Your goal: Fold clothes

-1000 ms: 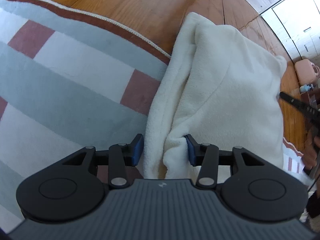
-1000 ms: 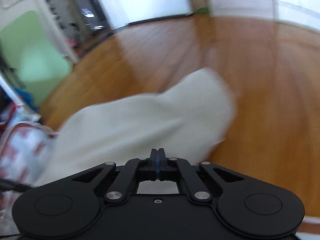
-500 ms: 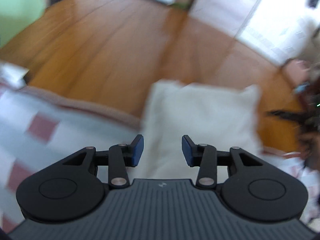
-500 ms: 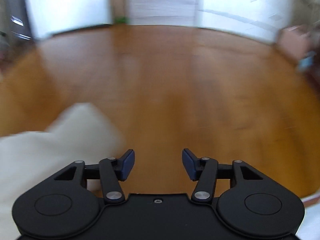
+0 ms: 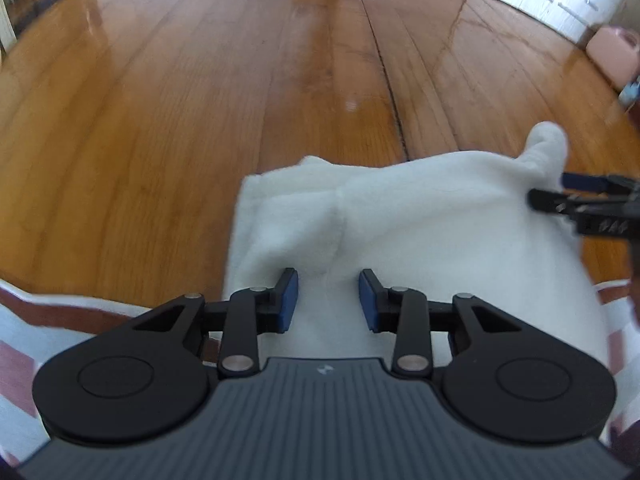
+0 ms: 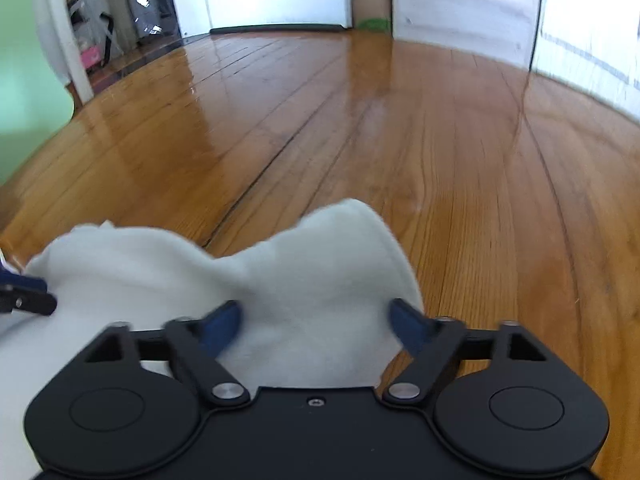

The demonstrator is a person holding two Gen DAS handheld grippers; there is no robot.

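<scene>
A folded cream fleece garment (image 5: pixel 420 232) lies partly on the wooden floor and partly on a striped rug. My left gripper (image 5: pixel 328 300) is open just above its near edge, nothing between the blue pads. The right gripper (image 5: pixel 560 192) shows at the right edge of the left wrist view, by the garment's raised far corner. In the right wrist view the same garment (image 6: pixel 280 280) spreads under my right gripper (image 6: pixel 316 320), which stands wide open over its right corner. The left gripper's tip (image 6: pixel 24 296) pokes in at the left.
Glossy wooden floor (image 5: pixel 240 80) stretches ahead. The striped grey, white and red rug (image 5: pixel 48 332) lies under the garment's near side. A pink case (image 5: pixel 616 56) sits far right. White cabinets (image 6: pixel 580 20) and a green panel (image 6: pixel 24 88) line the room.
The right gripper went from shut to wide open and now hovers over the garment's right corner. Both cameras tilted up and forward; the left gripper stayed open at the garment's near edge.
</scene>
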